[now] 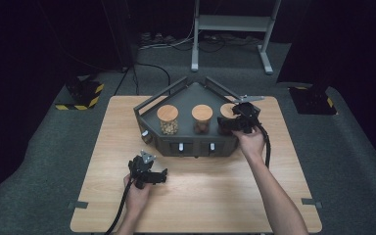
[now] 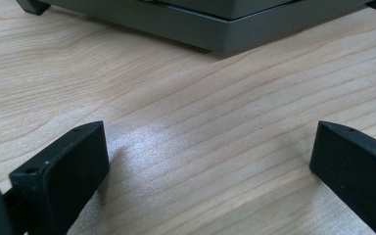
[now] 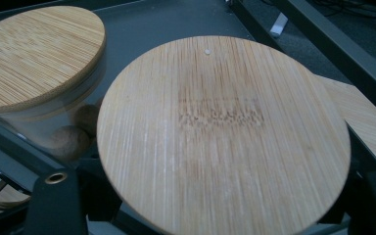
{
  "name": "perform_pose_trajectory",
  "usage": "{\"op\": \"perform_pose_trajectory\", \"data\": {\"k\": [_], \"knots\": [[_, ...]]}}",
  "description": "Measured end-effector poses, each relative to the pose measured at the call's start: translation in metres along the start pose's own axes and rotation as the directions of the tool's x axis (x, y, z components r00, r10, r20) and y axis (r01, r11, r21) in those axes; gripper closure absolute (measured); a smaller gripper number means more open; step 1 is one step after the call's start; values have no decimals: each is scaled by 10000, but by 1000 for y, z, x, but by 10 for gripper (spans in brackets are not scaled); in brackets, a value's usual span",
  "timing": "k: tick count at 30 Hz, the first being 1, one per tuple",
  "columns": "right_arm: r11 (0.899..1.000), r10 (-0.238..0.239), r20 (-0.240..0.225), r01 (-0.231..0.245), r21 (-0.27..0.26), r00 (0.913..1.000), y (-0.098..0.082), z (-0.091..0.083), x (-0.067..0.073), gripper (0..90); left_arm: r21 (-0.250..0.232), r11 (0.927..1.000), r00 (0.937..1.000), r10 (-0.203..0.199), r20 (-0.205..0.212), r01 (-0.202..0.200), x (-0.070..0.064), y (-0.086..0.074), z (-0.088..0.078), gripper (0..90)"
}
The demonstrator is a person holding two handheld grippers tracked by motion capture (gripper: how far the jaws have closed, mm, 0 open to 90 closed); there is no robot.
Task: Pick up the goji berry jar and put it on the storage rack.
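The right hand-held gripper (image 1: 227,123) is pinching the rightmost bamboo-lidded jar (image 3: 223,134) on the dark tray (image 1: 176,100) at the far side, while the left hand-held gripper (image 1: 162,175) is resting spread on the surface (image 1: 215,191) nearby.

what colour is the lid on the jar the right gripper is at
Light tan bamboo with fine straight grain; the lid shows best in the right gripper view.

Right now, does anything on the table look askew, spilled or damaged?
Nothing stands out. Three clear glass jars with round bamboo lids stand upright in a row on the dark grey angular tray, lids seated flat, no spill on the light wooden table. The right claw is at the rightmost jar; the left claw hovers open over bare wood.
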State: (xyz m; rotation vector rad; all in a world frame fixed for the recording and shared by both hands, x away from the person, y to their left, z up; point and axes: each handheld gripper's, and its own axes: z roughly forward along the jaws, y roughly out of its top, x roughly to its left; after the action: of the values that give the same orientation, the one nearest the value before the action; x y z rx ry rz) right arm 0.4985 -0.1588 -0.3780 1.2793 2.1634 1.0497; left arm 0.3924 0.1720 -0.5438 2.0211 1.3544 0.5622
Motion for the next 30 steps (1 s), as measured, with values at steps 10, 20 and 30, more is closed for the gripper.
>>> {"op": "perform_pose_trajectory", "data": {"k": [10,20,30], "knots": [[9998,-94,-29,95,146,10000,-2,6,1,261,1,10000,10000,4,0,-4,0,0,0,12],[9993,-338,-114,339,153,9994,-3,7,0,260,-6,10000,10000,-4,0,4,0,0,0,12],[9987,-500,-97,501,72,9987,-6,7,1,258,-5,10000,10000,11,-9,-11,0,0,0,12]]}}
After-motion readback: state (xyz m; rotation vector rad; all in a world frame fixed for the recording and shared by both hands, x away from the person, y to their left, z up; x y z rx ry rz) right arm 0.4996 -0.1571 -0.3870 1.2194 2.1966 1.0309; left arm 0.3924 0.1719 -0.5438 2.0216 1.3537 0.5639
